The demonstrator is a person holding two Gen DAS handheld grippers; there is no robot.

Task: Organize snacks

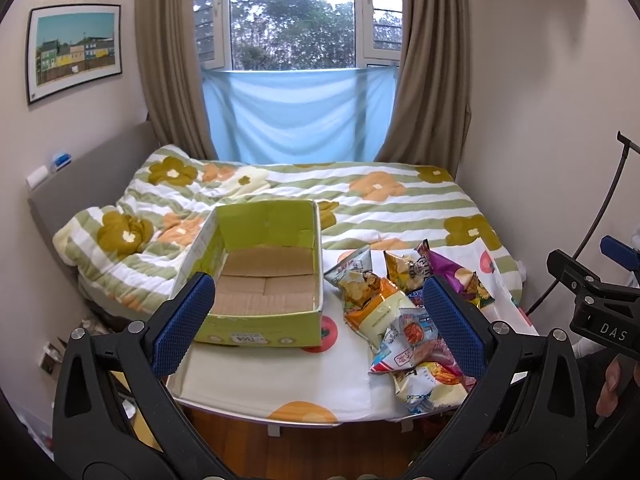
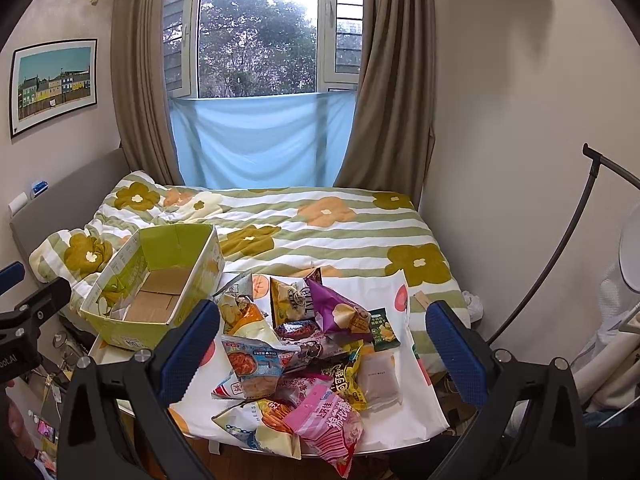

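Both claws released, nothing held. Left gripper (image 1: 320, 320) hangs with jaws spread wide, blue pads either side of the view, above the near edge of the small table (image 1: 280, 376); right gripper (image 2: 324, 344) likewise spread wide over the snack pile (image 2: 304, 360). Green cardboard box (image 1: 260, 264) sits open on the left part of the table, inside bare brown cardboard, label sticker on its near wall. Snacks are heaped to the right of the box, all on the white cloth with orange dots: purple chip bag (image 2: 336, 308) at the far side, pink striped bag (image 2: 320, 428) at the near edge partly overhanging, yellow packet (image 2: 348, 380) beside a pale plain pouch (image 2: 378, 376), small dark green bag (image 2: 382, 328) at far right, a blue-and-red packet (image 2: 252, 360) on the left of the heap nearest the box. Bed with flowered quilt (image 1: 360, 204) lies beyond the table, window with brown curtains (image 1: 428, 80) at the far wall, framed picture (image 1: 74, 52) on the left wall.
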